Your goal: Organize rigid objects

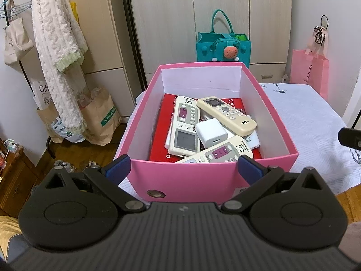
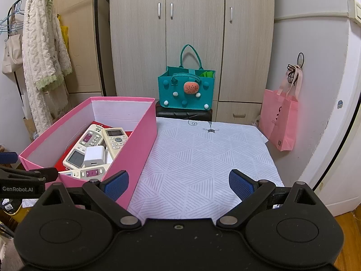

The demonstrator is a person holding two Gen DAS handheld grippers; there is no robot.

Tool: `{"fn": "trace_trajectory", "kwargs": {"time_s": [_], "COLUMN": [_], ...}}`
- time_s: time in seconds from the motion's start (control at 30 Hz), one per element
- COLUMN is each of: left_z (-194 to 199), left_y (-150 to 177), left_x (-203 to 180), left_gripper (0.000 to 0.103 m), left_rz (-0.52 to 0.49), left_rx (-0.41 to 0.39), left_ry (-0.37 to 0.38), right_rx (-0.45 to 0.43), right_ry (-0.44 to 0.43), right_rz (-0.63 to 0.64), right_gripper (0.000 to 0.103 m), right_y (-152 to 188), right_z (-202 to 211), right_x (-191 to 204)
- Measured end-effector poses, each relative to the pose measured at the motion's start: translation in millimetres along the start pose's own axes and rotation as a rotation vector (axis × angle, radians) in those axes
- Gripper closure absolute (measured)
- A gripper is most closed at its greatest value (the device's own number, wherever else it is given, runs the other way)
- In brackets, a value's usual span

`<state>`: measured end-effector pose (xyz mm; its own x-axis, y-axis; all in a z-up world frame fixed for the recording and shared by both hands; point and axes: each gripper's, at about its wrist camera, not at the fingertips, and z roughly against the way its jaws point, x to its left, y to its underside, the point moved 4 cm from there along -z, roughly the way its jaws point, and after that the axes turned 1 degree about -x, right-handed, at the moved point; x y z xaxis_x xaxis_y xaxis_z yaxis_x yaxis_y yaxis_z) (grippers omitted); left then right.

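A pink box [image 1: 203, 176] stands on the left part of a table with a white patterned cloth [image 2: 203, 162]. Inside it lie three cream remote controls [image 1: 225, 115], a white charger block [image 1: 211, 133] and a red flat item [image 1: 158, 142]. The box also shows in the right wrist view [image 2: 140, 140]. My left gripper [image 1: 183, 167] is open and empty, just in front of the box's near wall. My right gripper [image 2: 178, 184] is open and empty, over the cloth to the right of the box.
A teal felt bag [image 2: 186, 90] sits on a black case behind the table. A pink bag [image 2: 279, 122] hangs on the right wall. A white robe [image 2: 42, 56] hangs on a rack at left, paper bags [image 1: 99, 117] below it. Wardrobe doors stand behind.
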<state>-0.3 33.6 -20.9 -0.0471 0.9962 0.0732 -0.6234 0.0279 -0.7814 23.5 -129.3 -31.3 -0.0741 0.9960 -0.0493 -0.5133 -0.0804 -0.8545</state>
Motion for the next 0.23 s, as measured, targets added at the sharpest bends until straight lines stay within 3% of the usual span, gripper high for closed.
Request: {"fn": "trace_trajectory", "kwargs": {"time_s": [0.23], "left_z": [-0.6], "left_y": [-0.7], "left_x": [1.5], "left_gripper": [0.001], "left_rz": [-0.003], "left_rx": [-0.003], "left_ry": [-0.006], "right_rx": [0.006], "right_ry": [0.002], "right_rz": [-0.003], "right_gripper": [0.006], "right_y": [1.4], "right_z": [-2.2], "right_x": [-0.2]}}
